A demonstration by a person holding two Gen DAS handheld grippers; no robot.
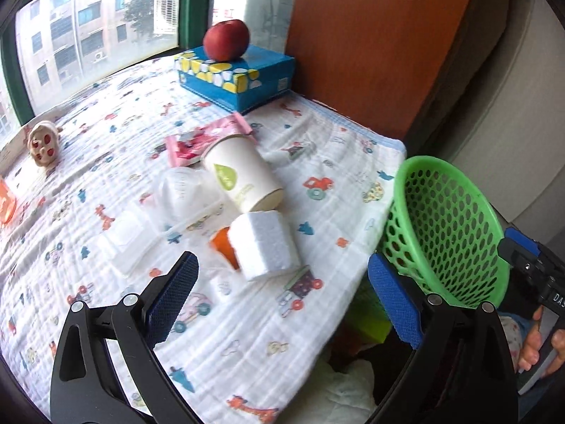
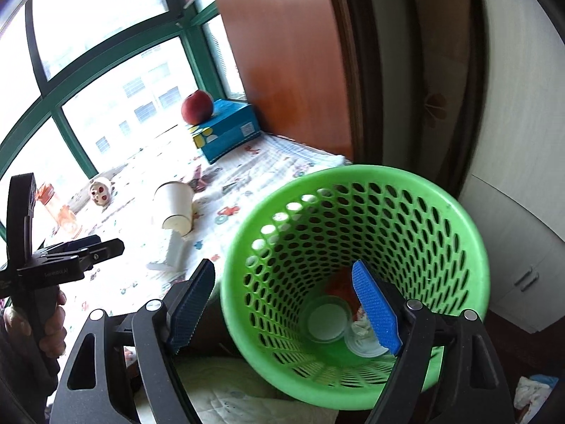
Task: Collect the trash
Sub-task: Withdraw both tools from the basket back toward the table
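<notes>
While perforated green plastic basket tilts | paper cup on side, foam block | both tools spread, empty

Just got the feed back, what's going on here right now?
A person is collecting trash off a patterned cloth into a green basket. The right gripper straddles the basket's rim, jaws open wide. The left gripper is open and empty above a white foam block and a tipped paper cup. A cup and lid already lie inside the basket.
</notes>
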